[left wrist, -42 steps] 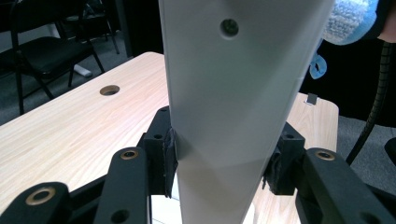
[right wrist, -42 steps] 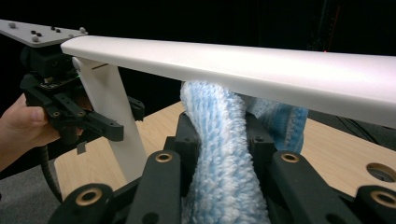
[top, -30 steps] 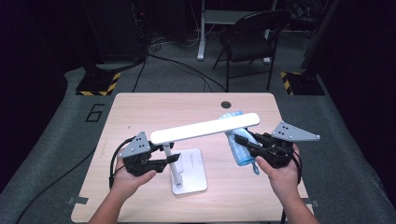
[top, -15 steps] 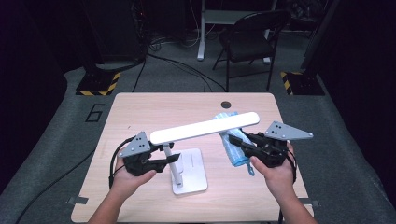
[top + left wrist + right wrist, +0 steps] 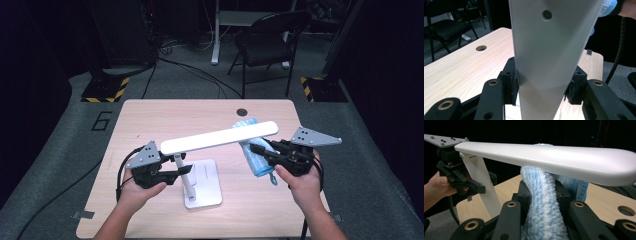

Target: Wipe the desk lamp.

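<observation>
At a pale wooden table, the left gripper clamps the flat upright post of a white desk lamp to steady it on its square base, while the right gripper, jaws pinched on a fluffy blue microfibre cloth, presses it beneath the lamp's long white light bar, apparently wiping it. Since a second ago the bar's far end has swung rightward and the cloth hand has edged back toward the person.

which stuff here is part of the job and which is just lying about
In the job:
- white desk lamp, its post clamped in the left tongs
- blue fluffy cloth, gripped by the right tongs and pressed under the lamp head

Lying about:
- black folding chair
- floor cables
</observation>
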Demonstrator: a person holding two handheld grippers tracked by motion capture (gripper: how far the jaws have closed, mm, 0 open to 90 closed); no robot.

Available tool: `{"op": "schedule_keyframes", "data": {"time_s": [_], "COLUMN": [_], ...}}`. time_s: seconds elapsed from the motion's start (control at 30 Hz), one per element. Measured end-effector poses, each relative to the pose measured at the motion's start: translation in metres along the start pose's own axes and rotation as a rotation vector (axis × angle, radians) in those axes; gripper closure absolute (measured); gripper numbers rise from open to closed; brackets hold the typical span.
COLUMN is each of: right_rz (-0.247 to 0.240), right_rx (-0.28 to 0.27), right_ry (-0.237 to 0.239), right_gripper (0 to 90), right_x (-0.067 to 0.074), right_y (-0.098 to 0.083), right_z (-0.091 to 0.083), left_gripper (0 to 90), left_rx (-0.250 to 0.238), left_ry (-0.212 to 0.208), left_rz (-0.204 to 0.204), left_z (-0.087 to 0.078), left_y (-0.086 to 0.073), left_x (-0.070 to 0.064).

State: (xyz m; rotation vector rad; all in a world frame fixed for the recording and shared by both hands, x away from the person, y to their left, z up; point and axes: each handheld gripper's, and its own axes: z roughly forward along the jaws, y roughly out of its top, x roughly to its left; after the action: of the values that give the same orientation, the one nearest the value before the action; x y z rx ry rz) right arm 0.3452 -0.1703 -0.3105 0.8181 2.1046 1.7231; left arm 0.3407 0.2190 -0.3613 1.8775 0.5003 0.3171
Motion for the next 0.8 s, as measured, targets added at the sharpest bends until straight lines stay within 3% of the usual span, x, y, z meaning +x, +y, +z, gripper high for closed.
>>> {"op": "schedule_keyframes", "data": {"time_s": [0.33, 0.43, 0.5, 0.8], "right_rz": [0.019, 0.029, 0.005, -0.018], "right_rx": [-0.014, -0.014, -0.012, 0.012], "right_ry": [-0.031, -0.027, -0.025, 0.026], "right_gripper": [72.3, 72.2, 72.2, 72.2], "right_x": [-0.015, -0.01, -0.006, 0.016], "right_y": [-0.004, -0.003, -0.001, 0.003], "right_z": [-0.016, -0.013, -0.009, 0.017], "left_gripper": [53.6, 53.6, 53.6, 53.6], "left_rx": [0.006, 0.003, 0.002, -0.006], "left_ry": [0.003, 0.008, 0.006, 0.013], "left_rz": [-0.002, 0.001, 0.001, -0.002], "left_z": [0.001, 0.001, 0.001, 0.002], "left_y": [0.001, 0.001, 0.001, 0.0], "left_x": [-0.001, -0.001, -0.001, -0.001]}}
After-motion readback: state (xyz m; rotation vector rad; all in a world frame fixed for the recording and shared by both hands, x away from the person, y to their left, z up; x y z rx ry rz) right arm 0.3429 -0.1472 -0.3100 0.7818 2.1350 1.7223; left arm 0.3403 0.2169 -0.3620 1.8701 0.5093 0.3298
